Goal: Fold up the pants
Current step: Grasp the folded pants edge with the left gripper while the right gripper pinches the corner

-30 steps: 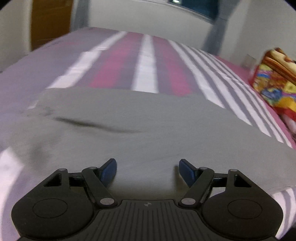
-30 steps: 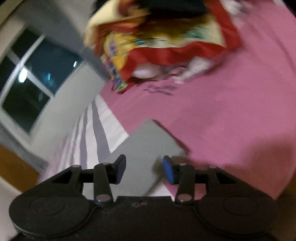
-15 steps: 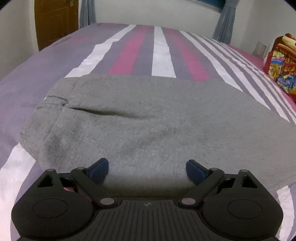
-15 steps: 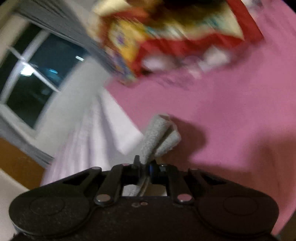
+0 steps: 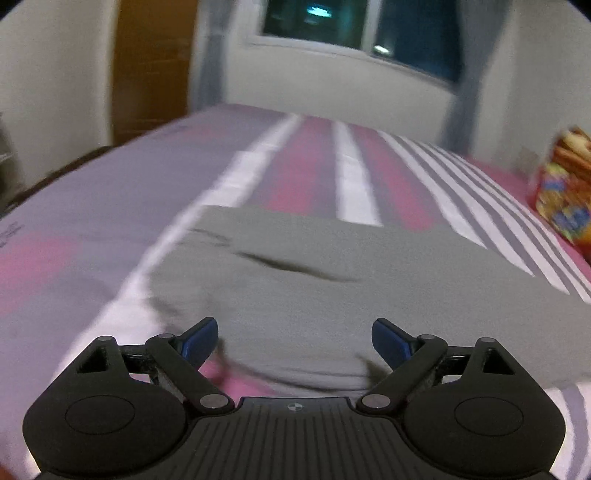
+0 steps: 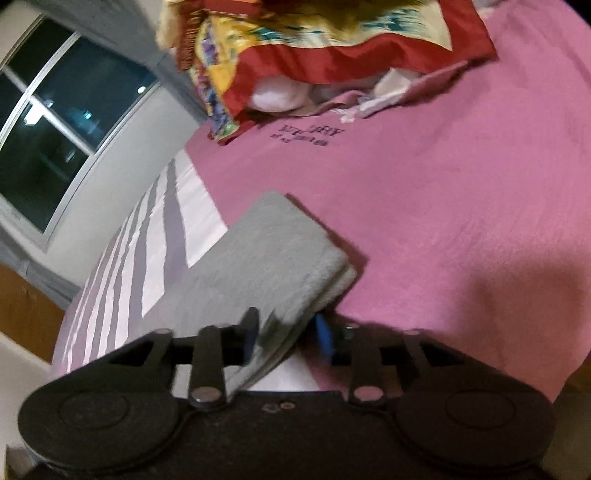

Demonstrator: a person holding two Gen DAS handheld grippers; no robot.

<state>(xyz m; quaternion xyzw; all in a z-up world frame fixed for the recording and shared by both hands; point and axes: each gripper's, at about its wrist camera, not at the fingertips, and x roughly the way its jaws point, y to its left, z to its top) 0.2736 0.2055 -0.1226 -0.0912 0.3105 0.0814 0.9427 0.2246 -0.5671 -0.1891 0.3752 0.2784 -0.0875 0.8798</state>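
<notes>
Grey pants lie flat across the striped bedsheet. My left gripper hovers over their near edge, jaws wide and closing, with nothing pressed between the blue pads. In the right wrist view the stacked leg ends of the pants rest on the pink part of the sheet. My right gripper has its jaws opening. The edge of the grey fabric runs between its fingers, and the pads stand apart from each other.
A colourful blanket pile lies on the bed beyond the leg ends and shows at the right edge as a blanket pile. A dark window and a wooden door are on the far wall.
The right gripper, shut on the lifted leg ends half a second ago, has parted and the fabric now lies flat. The left gripper has drawn back, so wall and window show.
</notes>
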